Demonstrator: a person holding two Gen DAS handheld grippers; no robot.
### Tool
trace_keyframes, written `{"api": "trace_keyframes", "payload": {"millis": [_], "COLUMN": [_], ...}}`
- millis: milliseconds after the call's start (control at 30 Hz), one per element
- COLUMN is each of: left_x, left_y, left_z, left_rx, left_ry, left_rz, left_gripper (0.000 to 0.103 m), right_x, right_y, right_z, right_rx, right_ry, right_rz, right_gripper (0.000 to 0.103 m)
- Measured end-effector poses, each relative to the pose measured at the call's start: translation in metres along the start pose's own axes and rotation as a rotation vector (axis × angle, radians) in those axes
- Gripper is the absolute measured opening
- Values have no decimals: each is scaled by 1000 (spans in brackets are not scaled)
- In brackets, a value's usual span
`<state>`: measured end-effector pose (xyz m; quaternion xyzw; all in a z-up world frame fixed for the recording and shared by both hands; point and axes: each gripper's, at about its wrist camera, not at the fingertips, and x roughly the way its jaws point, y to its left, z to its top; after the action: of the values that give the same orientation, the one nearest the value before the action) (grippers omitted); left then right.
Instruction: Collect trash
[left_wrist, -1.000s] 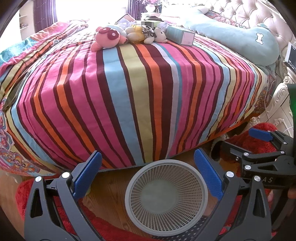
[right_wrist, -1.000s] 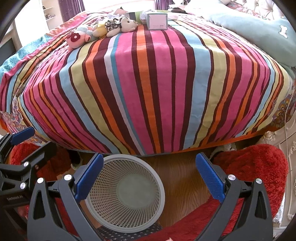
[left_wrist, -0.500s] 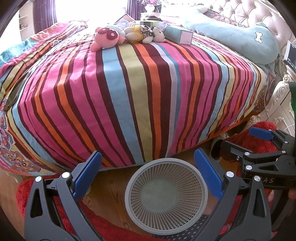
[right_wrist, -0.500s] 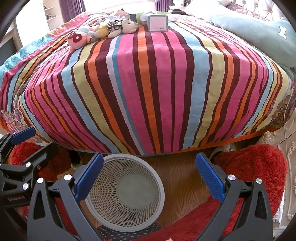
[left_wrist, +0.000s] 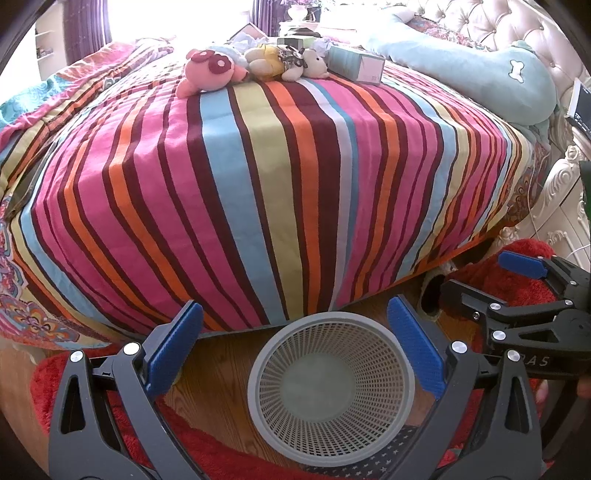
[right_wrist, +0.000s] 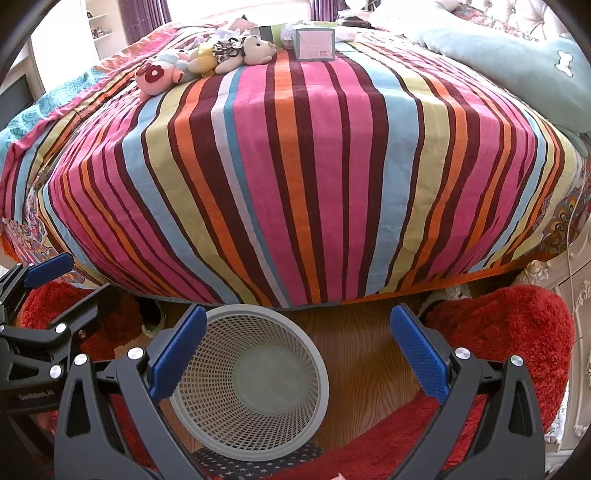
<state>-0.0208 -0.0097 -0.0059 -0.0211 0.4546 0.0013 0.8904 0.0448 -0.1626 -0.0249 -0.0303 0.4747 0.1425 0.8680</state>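
Low in the centre of the left wrist view, a grey mesh wastebasket (left_wrist: 330, 393) stands upright on the wooden floor (left_wrist: 221, 362), close against the foot of the bed. Its interior shows only the bare bottom. The left gripper (left_wrist: 295, 347) hangs above it with both blue pads spread wide, one to either side of the basket rim, gripping nothing. At the right edge of that view the right gripper (left_wrist: 476, 273) appears side-on, fingers parted and empty, over a red shaggy rug (left_wrist: 524, 258).

From the right wrist view the same basket sits at lower centre-left, with the right gripper's pads equally wide apart and nothing between them; its left pad overlaps the basket rim in the frame. The left gripper shows at the left edge, also unloaded.

A striped bedspread (right_wrist: 314, 184) fills the middle of both frames. Along its far side, in the upper part of the frame, lie a pink plush toy (right_wrist: 155, 75), a yellow plush (right_wrist: 203, 59) and a beige plush bear (right_wrist: 251, 50), lined up close together. Just right of the bear stands a pale green carton (right_wrist: 316, 44), and crumpled white paper (left_wrist: 321, 45) lies behind the toys. A long teal pillow (left_wrist: 480, 70) with a bone motif lies at upper right, against a tufted headboard (left_wrist: 517, 26)
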Motion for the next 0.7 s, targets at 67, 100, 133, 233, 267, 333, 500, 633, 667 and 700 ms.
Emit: {"api": "trace_keyframes", "payload": {"millis": [67, 100, 133, 233, 267, 333, 500, 633, 667, 700], "left_x": [-1, -4, -6, -15, -15, -12, 19, 49, 57, 65], "left_y": [3, 7, 11, 30, 41, 52, 80, 85, 83, 82], "left_z": [4, 9, 15, 48, 69, 95, 172, 208, 214, 219], "left_rx": [-5, -8, -8, -5, -6, -14, -82, -74, -57, -40], "left_ry": [-25, -50, -69, -170, -215, -255, -293, -274, -262, -250], "left_rz": [1, 5, 9, 32, 56, 85, 60, 67, 76, 84], "left_gripper": [97, 96, 97, 96, 97, 97, 97, 96, 96, 97], "right_x": [-5, -5, -8, -22, -24, -26, 0, 31, 35, 41], "right_y": [-3, -3, -5, -18, -22, -26, -23, -15, -16, -17], "right_z": [9, 9, 16, 52, 67, 99, 173, 212, 219, 224], "right_rx": [-9, -9, -8, 8, 3, -22, -71, -114, -116, -115], "right_ry": [-34, -34, -59, -165, -198, -268, -304, -267, -266, -262], "right_rz": [23, 23, 35, 83, 82, 57, 38, 22, 15, 16], "right_gripper": [96, 96, 96, 96, 96, 96, 96, 96, 96, 96]}}
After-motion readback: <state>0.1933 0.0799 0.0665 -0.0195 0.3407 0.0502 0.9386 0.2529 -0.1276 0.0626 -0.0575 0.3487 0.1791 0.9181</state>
